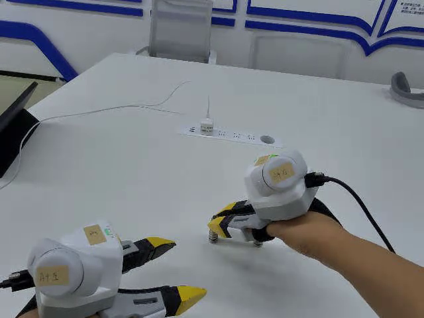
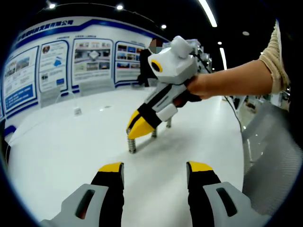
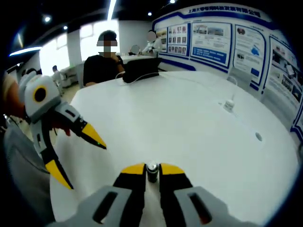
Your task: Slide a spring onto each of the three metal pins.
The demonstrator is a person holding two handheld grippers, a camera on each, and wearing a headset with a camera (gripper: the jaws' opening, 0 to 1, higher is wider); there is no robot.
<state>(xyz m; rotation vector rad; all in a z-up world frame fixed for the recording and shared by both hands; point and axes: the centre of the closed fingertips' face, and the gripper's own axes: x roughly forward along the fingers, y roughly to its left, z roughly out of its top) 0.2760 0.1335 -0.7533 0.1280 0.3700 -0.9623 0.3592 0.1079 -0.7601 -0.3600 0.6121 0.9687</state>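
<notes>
White table (image 1: 132, 165), spring (image 3: 152, 171) between right fingers (image 3: 133, 170)

The table (image 1: 132, 172) looks smooth and matt (spring (image 2: 132, 144): shiny metal).

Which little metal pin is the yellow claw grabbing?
The small upright metal pin at the row's end, between the yellow tips of the right claw. The other two pins stand farther back, ungripped.

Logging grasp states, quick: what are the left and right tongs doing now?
Left tongs: open, holding nothing.
Right tongs: closed on a spring.
</notes>
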